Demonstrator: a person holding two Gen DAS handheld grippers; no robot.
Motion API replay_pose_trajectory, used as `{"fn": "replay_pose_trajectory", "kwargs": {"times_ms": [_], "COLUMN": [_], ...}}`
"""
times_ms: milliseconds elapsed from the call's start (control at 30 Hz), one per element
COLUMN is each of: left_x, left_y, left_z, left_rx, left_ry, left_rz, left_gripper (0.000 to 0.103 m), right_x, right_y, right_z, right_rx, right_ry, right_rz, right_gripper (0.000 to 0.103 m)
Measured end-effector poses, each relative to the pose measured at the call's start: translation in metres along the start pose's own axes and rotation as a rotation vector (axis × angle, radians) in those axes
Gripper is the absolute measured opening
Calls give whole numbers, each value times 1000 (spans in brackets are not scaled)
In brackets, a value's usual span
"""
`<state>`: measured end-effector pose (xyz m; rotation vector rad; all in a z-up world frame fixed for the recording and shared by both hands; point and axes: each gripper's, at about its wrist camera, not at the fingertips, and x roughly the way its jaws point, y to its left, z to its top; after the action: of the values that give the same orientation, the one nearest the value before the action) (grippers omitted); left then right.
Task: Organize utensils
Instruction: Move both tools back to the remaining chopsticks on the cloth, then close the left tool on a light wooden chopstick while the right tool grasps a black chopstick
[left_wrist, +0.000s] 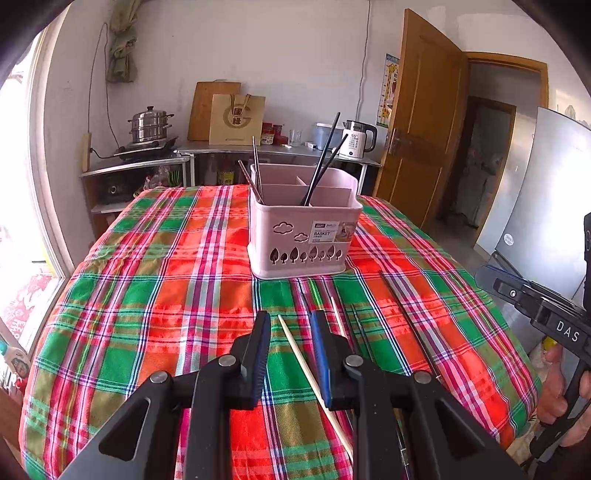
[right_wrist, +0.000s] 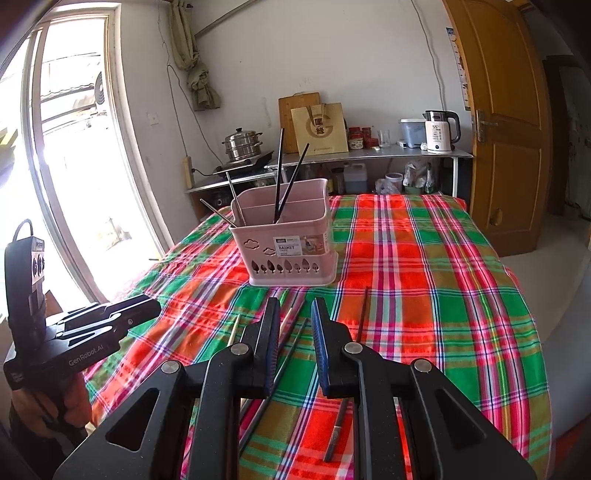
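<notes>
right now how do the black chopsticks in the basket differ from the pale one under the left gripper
The black chopsticks stand tilted in the basket; the pale chopstick lies flat on the tablecloth. The black ones are sorted; the pale one is loose between the open fingers of the left gripper. Both are thin sticks.

We see a plaid tablecloth (left_wrist: 155, 295) in red, green & orange over the table. Behind it, against the white wall, a metal counter (right_wrist: 369, 153) w/ a white electric kettle (right_wrist: 439, 133), a clear lidded container (right_wrist: 412, 131) just beside it, a glass (right_wrist: 384, 138) & red-lidded jars (right_wrist: 360, 134). A brown paper bag (right_wrist: 320, 127) leans in front of a wooden cutting board (right_wrist: 295, 107). On a lower shelf to the left, a steel steamer pot (left_wrist: 150, 125) sits on a cooktop (left_wrist: 146, 150). Wooden door (left_wrist: 417, 122) open at right; large window (right_wrist: 70, 140) at left, knotted curtain (right_wrist: 192, 55) hanging near it. Grey fridge (left_wrist: 546, 192) at far right in the left wrist view.
</notes>
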<state>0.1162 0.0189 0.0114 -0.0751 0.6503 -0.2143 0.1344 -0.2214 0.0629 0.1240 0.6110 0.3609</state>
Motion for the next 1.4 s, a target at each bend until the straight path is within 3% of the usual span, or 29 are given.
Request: {"fn": "replay_pose_trajectory", "kwargs": {"times_ms": [433, 733, 1000, 1067, 1133, 1233, 1400], "left_x": [63, 103, 127, 128, 130, 130, 128], "left_y": [9, 15, 14, 13, 14, 20, 38], "left_z": [-14, -15, -16, -16, -15, -14, -11], "left_rx": [-63, -95, -88, -72, -65, -77, -87], "left_ry": [179, 257, 290, 283, 279, 279, 273], "left_rz": [-49, -32, -18, -5, 11, 1, 46], "left_gripper": [22, 22, 22, 18, 8, 7, 4], "right_x": [33, 59, 86, 93, 101, 114, 136], "right_y": [-8, -9, 0, 3, 7, 12, 20], "right_z": [-13, -18, -13, -12, -10, -9, -8], "right_rx": [23, 38, 37, 34, 26, 13, -16], "right_ry": [90, 147, 182, 195, 208, 232, 280], "right_rz": [-10, 8, 35, 42, 45, 50, 48], "right_gripper": [18, 18, 18, 18, 18, 18, 18]}}
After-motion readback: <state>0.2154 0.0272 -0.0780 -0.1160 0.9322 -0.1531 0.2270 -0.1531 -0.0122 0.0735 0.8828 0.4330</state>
